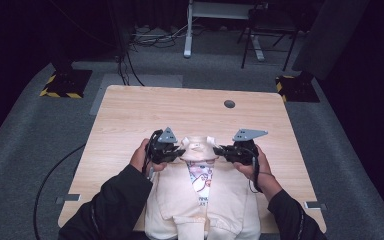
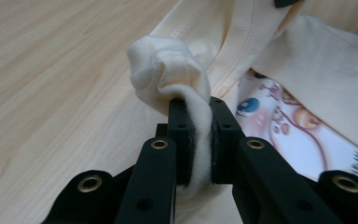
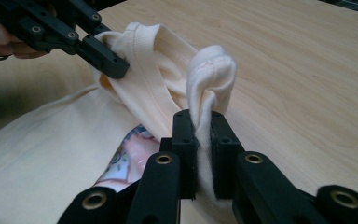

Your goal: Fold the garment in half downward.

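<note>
A cream T-shirt with a cartoon print lies folded at the near edge of the wooden table, collar end away from me. My left gripper is shut on a bunch of cream fabric at the collar's left side. My right gripper is shut on a matching bunch at the collar's right side. In the right gripper view the left gripper pinches the ribbed collar band. The print shows between the folded sides.
A round grommet hole sits at the table's far middle. Bare wood lies to the left, right and beyond the shirt. Stand bases and cables lie on the grey floor past the table.
</note>
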A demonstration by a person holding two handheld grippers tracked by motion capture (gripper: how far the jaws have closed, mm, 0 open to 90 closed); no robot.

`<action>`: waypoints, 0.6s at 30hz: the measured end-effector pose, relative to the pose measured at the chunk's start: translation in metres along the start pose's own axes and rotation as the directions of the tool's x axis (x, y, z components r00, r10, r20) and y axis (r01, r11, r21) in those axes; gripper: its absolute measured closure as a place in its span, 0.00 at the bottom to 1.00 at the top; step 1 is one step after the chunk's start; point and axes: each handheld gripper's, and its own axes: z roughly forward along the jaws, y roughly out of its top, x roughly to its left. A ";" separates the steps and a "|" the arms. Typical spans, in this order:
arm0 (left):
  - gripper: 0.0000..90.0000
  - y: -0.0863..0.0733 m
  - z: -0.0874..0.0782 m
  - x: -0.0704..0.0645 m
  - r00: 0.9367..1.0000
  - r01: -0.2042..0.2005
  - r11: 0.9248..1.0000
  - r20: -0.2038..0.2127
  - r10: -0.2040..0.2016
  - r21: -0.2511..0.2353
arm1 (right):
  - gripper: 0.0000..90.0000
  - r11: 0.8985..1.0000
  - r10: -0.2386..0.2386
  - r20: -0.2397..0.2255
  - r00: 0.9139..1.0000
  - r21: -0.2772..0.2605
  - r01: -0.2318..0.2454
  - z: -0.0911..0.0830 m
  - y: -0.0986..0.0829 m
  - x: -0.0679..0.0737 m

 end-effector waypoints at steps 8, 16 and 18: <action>0.90 -0.018 -0.004 -0.026 0.999 -0.022 1.000 0.041 0.022 0.005 | 0.93 0.999 -0.041 -0.061 0.997 0.005 0.041 -0.011 -0.024 0.023; 0.88 -0.040 -0.003 -0.045 0.996 -0.021 0.999 0.087 0.019 0.030 | 0.92 0.996 -0.087 -0.110 0.990 0.025 0.090 -0.017 -0.045 0.042; 0.88 -0.043 -0.005 -0.049 0.995 -0.021 0.999 0.098 0.018 0.026 | 0.92 0.996 -0.088 -0.124 0.988 0.016 0.091 -0.020 -0.049 0.044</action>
